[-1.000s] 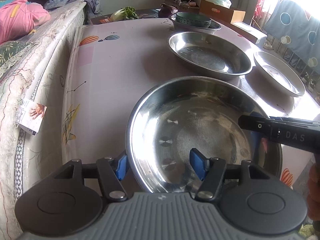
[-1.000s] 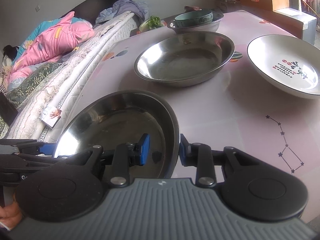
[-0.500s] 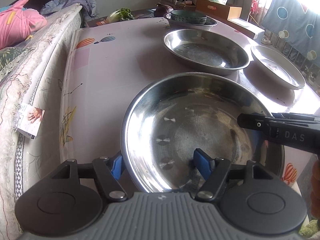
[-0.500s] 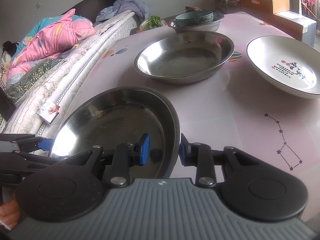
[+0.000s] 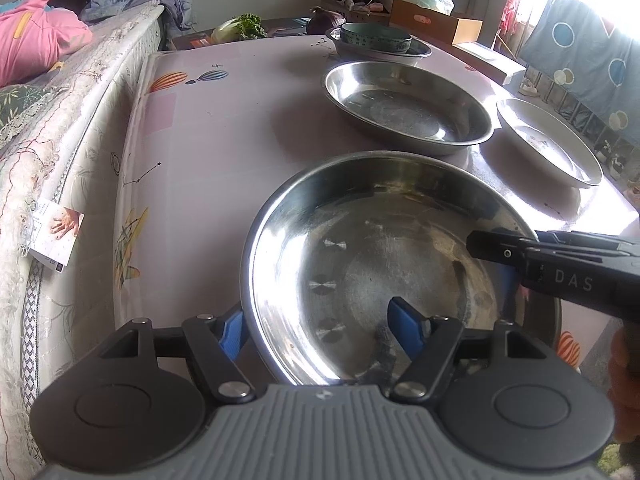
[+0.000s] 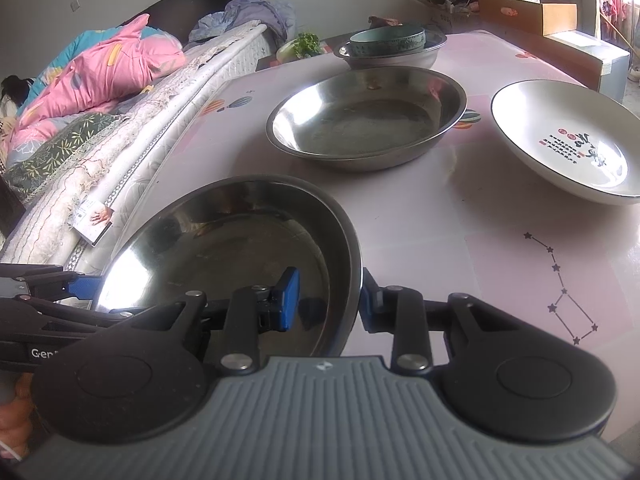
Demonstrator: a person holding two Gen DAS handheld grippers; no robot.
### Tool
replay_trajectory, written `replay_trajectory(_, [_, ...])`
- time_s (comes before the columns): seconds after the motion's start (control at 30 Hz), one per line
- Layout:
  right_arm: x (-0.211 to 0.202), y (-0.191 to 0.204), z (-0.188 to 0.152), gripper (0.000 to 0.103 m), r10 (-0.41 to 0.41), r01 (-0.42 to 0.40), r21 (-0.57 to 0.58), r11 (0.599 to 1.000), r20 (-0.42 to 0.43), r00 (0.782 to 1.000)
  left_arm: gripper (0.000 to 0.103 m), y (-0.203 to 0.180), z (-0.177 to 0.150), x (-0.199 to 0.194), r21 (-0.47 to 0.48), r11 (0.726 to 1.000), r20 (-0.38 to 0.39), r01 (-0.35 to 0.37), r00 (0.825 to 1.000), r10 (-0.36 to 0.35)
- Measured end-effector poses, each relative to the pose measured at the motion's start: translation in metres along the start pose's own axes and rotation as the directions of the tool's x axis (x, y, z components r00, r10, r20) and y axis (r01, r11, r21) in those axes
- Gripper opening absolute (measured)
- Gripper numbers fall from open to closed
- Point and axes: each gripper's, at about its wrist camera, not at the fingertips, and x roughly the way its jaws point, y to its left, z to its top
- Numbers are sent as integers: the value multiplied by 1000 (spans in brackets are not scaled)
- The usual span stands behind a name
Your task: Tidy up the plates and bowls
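Observation:
A steel plate (image 5: 360,264) (image 6: 224,252) lies at the near edge of the table (image 5: 200,140). My left gripper (image 5: 320,332) is open and straddles the plate's near-left rim, one blue pad outside and one inside, with slack between. My right gripper (image 6: 328,300) is shut on the plate's right rim; its fingers (image 5: 504,250) reach in from the right. Farther back are a second steel plate (image 5: 408,108) (image 6: 368,120), a white ceramic plate (image 5: 548,140) (image 6: 568,140) on the right, and a teal bowl (image 5: 376,38) (image 6: 388,38) nested in a steel bowl (image 6: 392,56).
A mattress (image 5: 60,120) with pink bedding (image 6: 112,68) runs along the table's left side. A cardboard box (image 5: 436,24) and greens (image 5: 244,28) stand beyond the far edge. A hand (image 6: 16,412) shows under the left gripper's body.
My left gripper's jaws have spread wider around the near plate's rim. The right gripper and the plate have stayed where they were.

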Motion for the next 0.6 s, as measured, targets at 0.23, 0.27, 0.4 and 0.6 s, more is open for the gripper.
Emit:
replay_trajectory(0.23, [-2, -4, 0, 29, -30, 31, -23, 999, 21, 999, 72, 0, -3, -4, 0, 999, 15, 35, 999, -35])
replay_trajectory(0.27, [-3, -4, 0, 29, -35, 36, -31, 999, 27, 999, 72, 0, -3, -3, 0, 1000, 16, 29, 999, -29])
replay_trajectory(0.4, [-8, -4, -1, 29, -52, 54, -51, 997, 47, 998, 71, 4, -4, -2, 0, 1000, 27, 7, 1000, -7])
replay_trajectory(0.6, [-8, -10, -3, 29, -52, 53, -30, 998, 35, 998, 63, 6, -4, -1, 6, 1000, 47, 14, 999, -14])
